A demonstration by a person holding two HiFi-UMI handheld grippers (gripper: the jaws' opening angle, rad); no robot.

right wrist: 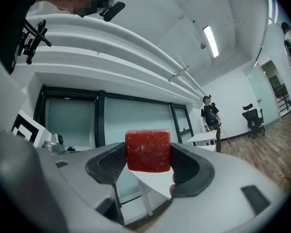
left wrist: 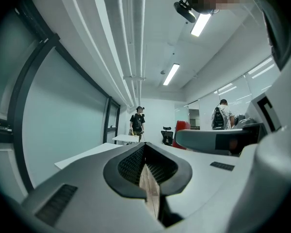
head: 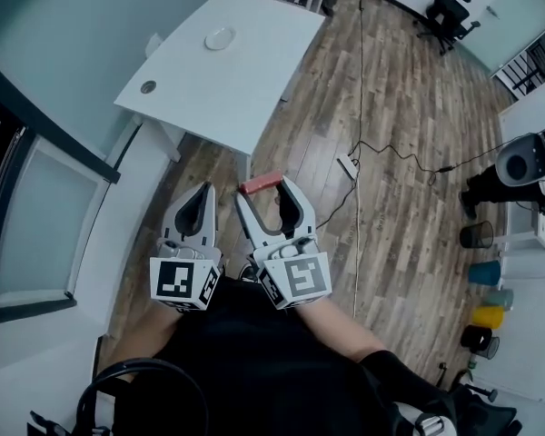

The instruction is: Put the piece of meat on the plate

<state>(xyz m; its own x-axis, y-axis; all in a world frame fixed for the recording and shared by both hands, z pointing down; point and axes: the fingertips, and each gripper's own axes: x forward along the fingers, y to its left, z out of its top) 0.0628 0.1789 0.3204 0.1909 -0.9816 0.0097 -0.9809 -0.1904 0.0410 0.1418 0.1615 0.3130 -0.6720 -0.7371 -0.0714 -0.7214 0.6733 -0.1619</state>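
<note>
Clamping red rectangular meat block (right wrist: 147, 150) in right gripper (head: 264, 194), left gripper (head: 201, 198) closed empty, over wood-plank floor (head: 400, 134); round white plate (head: 220, 38) on white desk (head: 245, 89) ahead.

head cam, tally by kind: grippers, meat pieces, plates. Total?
grippers: 2, the left gripper and the right gripper
meat piece: 1, clamped between the right gripper's jaws
plate: 1, on the white table
total: 4
</note>
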